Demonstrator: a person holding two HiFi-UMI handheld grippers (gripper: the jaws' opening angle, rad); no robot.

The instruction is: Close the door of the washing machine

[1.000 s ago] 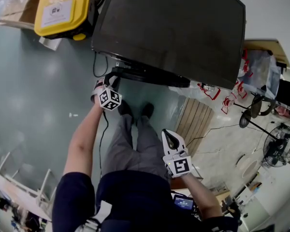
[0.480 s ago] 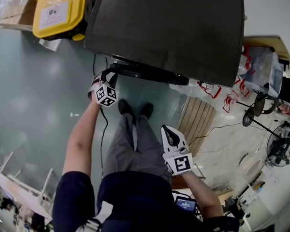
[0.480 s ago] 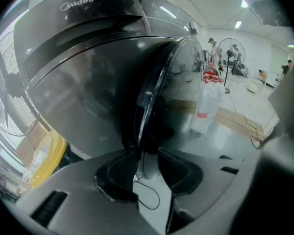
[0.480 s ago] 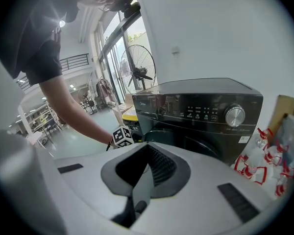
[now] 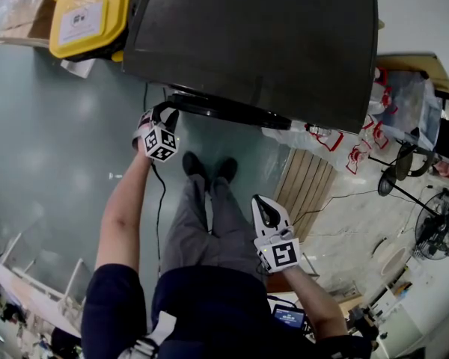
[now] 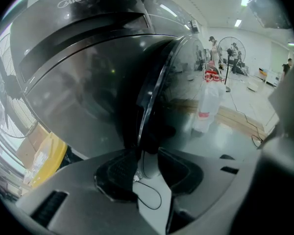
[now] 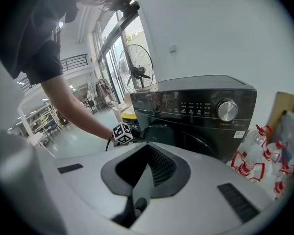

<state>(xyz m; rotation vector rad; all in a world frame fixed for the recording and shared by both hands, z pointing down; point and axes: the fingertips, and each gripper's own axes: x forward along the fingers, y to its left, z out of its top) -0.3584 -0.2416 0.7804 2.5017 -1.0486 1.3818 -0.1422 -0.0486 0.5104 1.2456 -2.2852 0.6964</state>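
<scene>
Washing machine [image 5: 262, 43], door [image 5: 232, 113] ajar: in the head view the door's dark rim stands out from the machine's front, hinged edge toward the right and free edge toward the left.

Left tongs [image 5: 167, 113] are held out at arm's length, right at that free edge. In the left gripper view the tongs [image 6: 147, 155] are spread, with floor and a thin black cable [image 6: 149, 197] showing through the gap. The door is seen nearly edge-on, and its shiny rim runs down to the mouth of the gap, tight by the left-hand pad [image 6: 115, 173]. Can't tell if pad and rim actually touch. Nothing is pinched.

Right tongs [image 5: 260, 203] are held back by the person's waist, well apart from the machine. In the right gripper view they [image 7: 143, 180] are pressed together, empty, and pointed at the machine's front w/ its control knob [image 7: 228, 110].

Person stands in front of the machine, shoes [image 5: 206, 169] near the door.

Also in the head view:
- A yellow bin [image 5: 86, 17] sits beside the machine's left corner.
- A wooden pallet [image 5: 303, 189] lies on the floor to the right.
- Shrink-wrapped bottle packs [image 5: 359, 152] lie just past the pallet.
- Two floor fans [image 5: 396, 167] stand further right.

In the left gripper view, a clear bottle [image 6: 208, 106] stands on the floor beyond the door.
</scene>
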